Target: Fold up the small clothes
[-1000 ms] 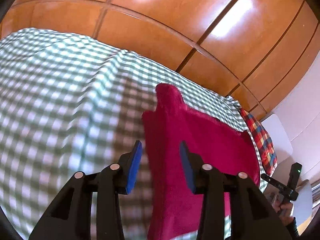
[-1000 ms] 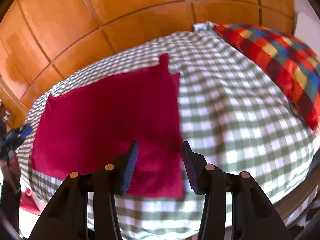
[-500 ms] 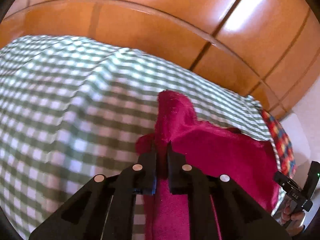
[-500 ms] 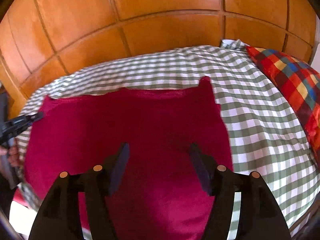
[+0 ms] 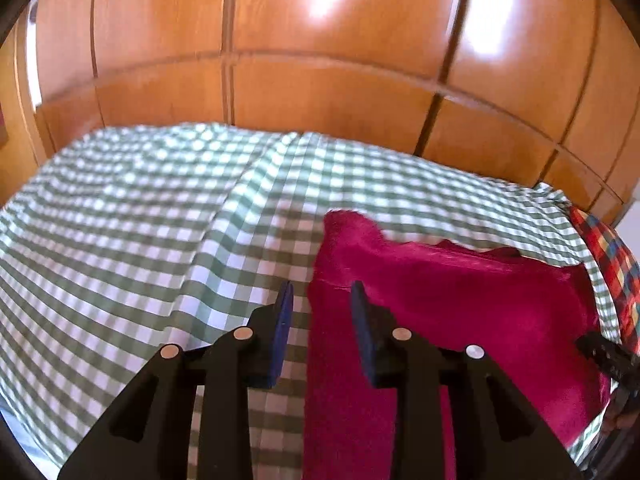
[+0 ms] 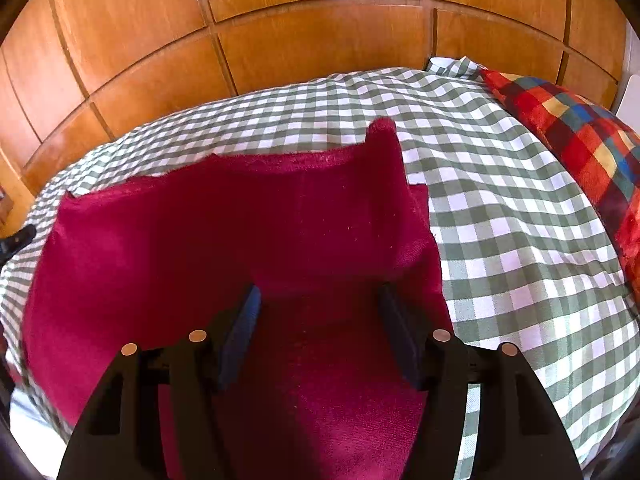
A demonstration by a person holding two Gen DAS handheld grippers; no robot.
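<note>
Since half a second ago, left gripper (image 5: 320,300) has let go, jaws just reopened astride the crimson garment (image 6: 240,248) left edge. Right gripper (image 6: 316,300) hovers open over it. Garment lies on checked bedspread (image 6: 500,200), part-folded. Next: regrip an edge.

No readable text, label, brand, number or sign is showing in either wrist view.
</note>
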